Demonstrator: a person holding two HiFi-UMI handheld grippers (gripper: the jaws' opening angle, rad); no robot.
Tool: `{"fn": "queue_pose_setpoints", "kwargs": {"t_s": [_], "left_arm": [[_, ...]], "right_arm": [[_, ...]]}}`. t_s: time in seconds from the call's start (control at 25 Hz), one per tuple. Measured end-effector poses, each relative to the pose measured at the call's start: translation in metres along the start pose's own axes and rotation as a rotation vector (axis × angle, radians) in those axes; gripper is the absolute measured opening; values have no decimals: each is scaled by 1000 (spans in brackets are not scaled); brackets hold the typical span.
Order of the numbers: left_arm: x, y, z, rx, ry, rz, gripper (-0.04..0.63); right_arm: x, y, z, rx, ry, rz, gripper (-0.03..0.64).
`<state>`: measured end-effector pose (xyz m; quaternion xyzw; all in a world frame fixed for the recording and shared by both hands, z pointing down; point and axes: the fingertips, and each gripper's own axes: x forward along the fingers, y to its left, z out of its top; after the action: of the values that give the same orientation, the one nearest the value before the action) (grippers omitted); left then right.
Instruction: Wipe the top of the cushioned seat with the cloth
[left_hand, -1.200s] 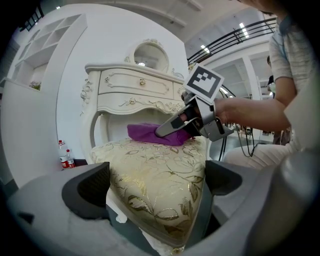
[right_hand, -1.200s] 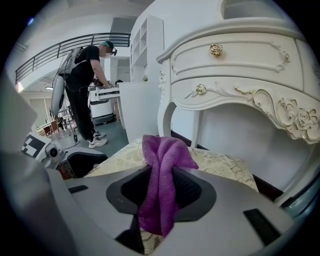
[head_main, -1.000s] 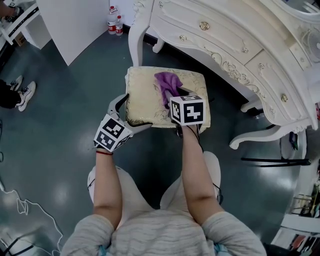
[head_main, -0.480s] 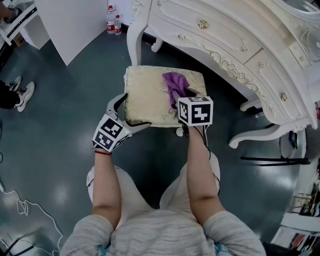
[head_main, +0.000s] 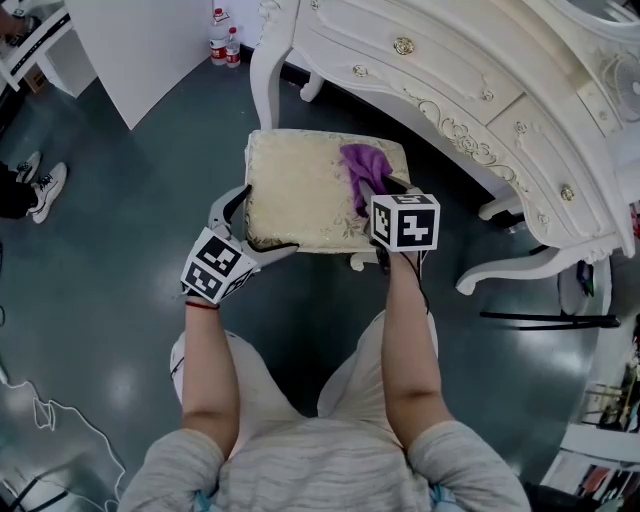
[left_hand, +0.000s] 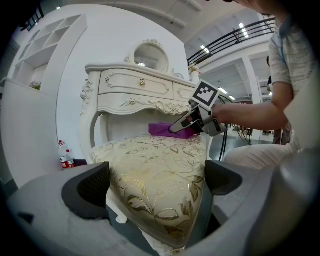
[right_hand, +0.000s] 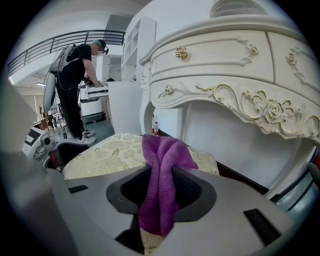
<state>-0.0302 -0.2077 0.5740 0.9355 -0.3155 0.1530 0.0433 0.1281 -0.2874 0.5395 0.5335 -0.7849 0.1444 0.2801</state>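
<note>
The cushioned seat (head_main: 300, 185) is cream with a gold leaf pattern and stands in front of my knees. A purple cloth (head_main: 363, 170) lies on its far right part, pinched in my right gripper (head_main: 385, 192), which is shut on it. In the right gripper view the cloth (right_hand: 160, 160) hangs bunched between the jaws above the seat (right_hand: 107, 152). My left gripper (head_main: 268, 220) clamps the seat's near left corner. In the left gripper view that corner (left_hand: 157, 175) fills the gap between both pads, and the right gripper (left_hand: 175, 129) shows at the seat's far end.
A white ornate dressing table (head_main: 480, 90) stands right behind the seat, one leg (head_main: 262, 80) at the seat's far left. Two water bottles (head_main: 225, 45) and a white panel (head_main: 140, 40) lie beyond. A person (right_hand: 75, 90) stands off to the left. A cable (head_main: 50, 420) lies on the floor.
My right gripper has dragged the purple cloth across the seat to the right and slightly farther away. The left gripper has stayed on the seat's corner.
</note>
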Motion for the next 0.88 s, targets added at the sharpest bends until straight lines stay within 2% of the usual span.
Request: {"fn": "queue_pose_setpoints", "kwargs": {"t_s": [0.88], "left_arm": [[1, 0, 0, 1, -2, 3, 589]], "right_arm": [[-20, -65, -21, 15, 26, -92, 124]]}}
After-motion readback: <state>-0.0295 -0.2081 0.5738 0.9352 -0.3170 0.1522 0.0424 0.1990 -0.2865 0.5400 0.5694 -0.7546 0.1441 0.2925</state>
